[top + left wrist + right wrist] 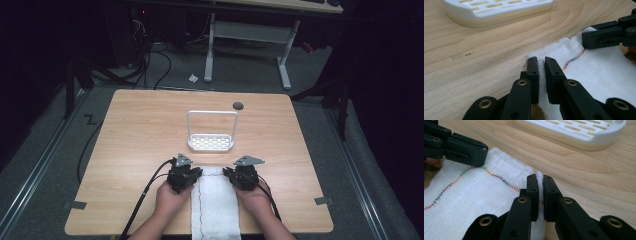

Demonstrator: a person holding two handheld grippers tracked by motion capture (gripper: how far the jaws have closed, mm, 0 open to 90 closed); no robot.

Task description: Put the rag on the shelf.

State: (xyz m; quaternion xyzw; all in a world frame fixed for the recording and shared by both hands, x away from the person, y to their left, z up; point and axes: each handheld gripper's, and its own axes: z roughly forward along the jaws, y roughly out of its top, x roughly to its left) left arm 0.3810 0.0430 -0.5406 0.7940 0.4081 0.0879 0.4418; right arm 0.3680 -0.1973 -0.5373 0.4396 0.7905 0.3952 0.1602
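Observation:
A white cloth (216,205) with a multicoloured stitched seam lies flat at the near middle of the table, running off the front edge. My left gripper (196,172) is shut on the cloth's far left corner (541,62), a fold of fabric pinched between its jaws. My right gripper (227,172) is shut on the far right corner (539,176) in the same way. In the left gripper view the right gripper (610,35) lies across the cloth at upper right. The right gripper view has the left gripper (454,146) at upper left.
A white slotted tray with a tall wire handle (211,142) stands just beyond the cloth, mid-table; its base (496,10) (579,132) is close ahead of both grippers. A dark round hole (238,105) marks the table's far side. Bare wood lies left and right.

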